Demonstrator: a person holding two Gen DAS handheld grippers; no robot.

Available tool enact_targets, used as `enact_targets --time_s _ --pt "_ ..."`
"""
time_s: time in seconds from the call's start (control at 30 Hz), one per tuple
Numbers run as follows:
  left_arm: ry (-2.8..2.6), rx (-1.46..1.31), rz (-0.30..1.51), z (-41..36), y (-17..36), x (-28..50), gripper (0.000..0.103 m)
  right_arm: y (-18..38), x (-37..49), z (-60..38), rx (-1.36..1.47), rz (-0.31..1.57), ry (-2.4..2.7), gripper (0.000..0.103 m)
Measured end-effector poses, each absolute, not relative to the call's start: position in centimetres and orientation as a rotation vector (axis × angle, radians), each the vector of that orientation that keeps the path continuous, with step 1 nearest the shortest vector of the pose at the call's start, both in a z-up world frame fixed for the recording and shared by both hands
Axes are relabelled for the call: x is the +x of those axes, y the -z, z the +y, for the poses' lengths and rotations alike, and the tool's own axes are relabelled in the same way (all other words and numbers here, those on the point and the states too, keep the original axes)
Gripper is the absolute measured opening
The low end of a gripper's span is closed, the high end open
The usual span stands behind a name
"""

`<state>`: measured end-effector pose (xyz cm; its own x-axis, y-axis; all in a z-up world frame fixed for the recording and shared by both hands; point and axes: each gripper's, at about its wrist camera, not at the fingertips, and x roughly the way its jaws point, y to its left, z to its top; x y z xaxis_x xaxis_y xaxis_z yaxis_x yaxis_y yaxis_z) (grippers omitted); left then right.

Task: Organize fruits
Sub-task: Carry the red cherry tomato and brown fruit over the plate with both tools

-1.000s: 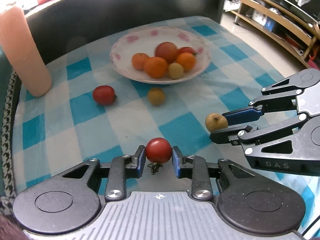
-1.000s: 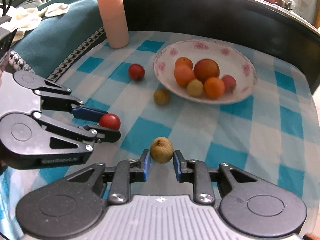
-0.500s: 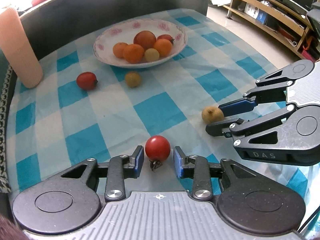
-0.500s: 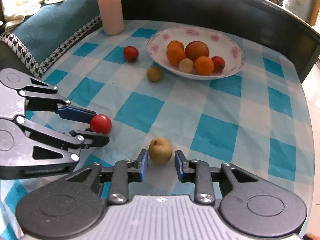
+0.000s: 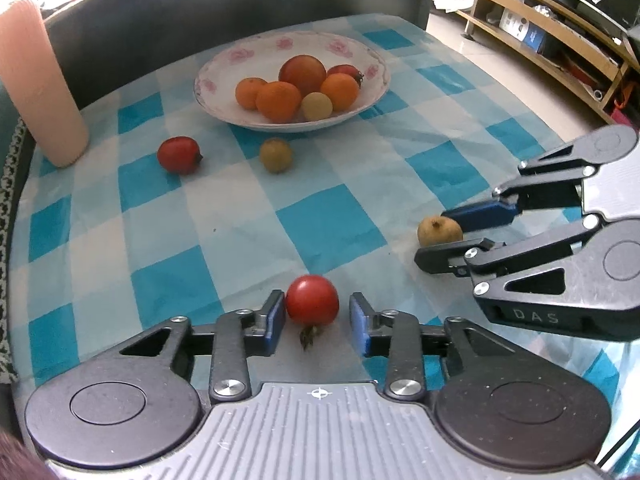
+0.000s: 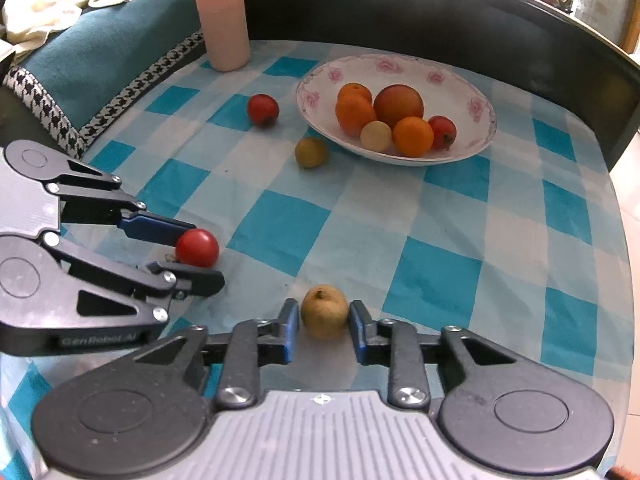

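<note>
Red tomato, stem toward camera, between parted left fingers; right likewise, yellow-brown fruit.

pink cylinder: top cut off by frame | shelf items: too blurred to identify

Each wrist camera low behind its own tool, facing forward over the desk, close up, both sharing the bowl ahead, each seeing the other tool.
</note>
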<state>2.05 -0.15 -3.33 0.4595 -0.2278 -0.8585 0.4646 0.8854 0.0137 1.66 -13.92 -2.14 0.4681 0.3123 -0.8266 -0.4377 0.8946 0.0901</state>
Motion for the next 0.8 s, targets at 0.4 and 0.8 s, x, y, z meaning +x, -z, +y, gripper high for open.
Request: enact_targets --time_s 0.4,0.8 --pt "0.446 0.263 0.986 -1.0 2.0 2.9 0.035 0.8 2.5 -13.9 -0.109 0.955 -0.465 0.042" --pt "0.432 0.243 0.947 -1.7 0.6 4.2 0.035 -1.0 3.9 -14.7 -0.09 0.901 -0.419 0.042"
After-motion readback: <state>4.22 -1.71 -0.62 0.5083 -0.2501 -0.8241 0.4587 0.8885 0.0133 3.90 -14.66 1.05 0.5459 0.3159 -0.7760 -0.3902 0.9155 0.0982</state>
